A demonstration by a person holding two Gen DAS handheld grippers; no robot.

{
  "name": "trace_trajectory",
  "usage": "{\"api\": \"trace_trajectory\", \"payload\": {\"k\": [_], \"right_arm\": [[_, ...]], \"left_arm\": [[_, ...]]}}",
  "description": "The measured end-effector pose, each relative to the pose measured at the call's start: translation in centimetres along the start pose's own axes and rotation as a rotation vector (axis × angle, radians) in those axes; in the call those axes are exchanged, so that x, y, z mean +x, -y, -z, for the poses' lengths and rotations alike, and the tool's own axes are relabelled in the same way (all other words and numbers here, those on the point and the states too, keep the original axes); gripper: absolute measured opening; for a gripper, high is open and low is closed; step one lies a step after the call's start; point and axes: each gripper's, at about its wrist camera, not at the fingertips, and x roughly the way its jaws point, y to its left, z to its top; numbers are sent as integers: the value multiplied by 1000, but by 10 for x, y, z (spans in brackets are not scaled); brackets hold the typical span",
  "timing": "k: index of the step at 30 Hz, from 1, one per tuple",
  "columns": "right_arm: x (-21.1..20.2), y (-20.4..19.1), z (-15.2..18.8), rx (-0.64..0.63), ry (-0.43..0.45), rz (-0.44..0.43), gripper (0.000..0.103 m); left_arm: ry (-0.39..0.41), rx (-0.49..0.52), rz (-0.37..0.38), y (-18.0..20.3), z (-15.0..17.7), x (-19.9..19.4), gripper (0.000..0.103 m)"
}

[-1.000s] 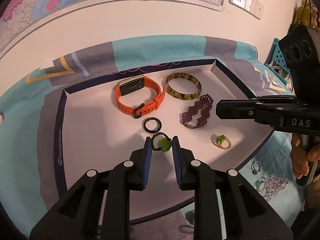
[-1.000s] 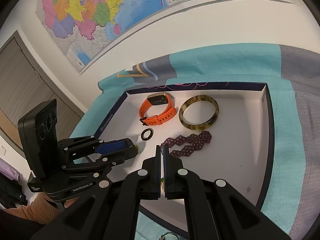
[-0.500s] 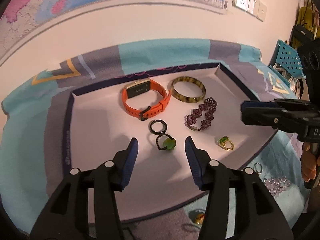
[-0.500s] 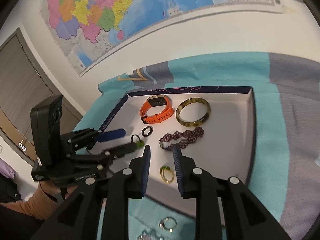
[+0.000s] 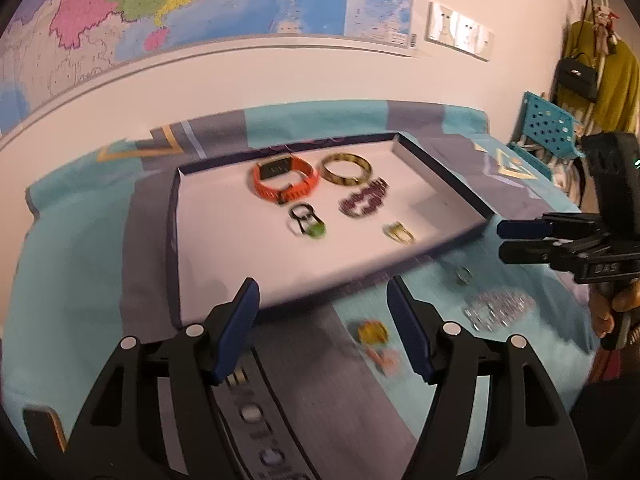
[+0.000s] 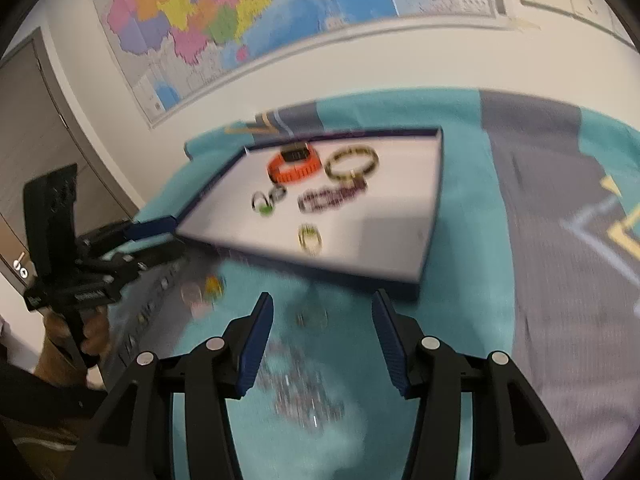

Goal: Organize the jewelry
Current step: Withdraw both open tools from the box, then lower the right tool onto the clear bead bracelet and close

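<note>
Patterned cloth [image 5: 100,248], shallow rectangular tray [image 5: 440,168]

Tray [image 5: 440,178] right half: bare floor, open from above.
Tray far left: watch [image 5: 286,180], bangle [image 5: 346,168] crowd it.
Near cloth [image 6: 472,240]: loose rings, beads scattered.

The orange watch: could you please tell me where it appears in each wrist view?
Left wrist view: orange watch at the tray's far side, centre-left of frame.
Right wrist view: orange watch at the tray's far edge, upper centre.
Shared landmark: the tortoiseshell bangle just right of it.
</note>
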Motion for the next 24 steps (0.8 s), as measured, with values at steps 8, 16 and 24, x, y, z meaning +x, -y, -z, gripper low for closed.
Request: {"api": "trace_trajectory", "payload": {"k": [8,16,24], "right_arm": [[-4,-8,26,-10,-31,13,51],[1,-17,33,-23,-37,17,52],[2,-17,37,-14,-39,17,52]], "left_arm": [[-40,49,53,18,29,-4,67],[-100,53,94,28,36,11,53],[-149,32,123,29,37,22,34]]}}
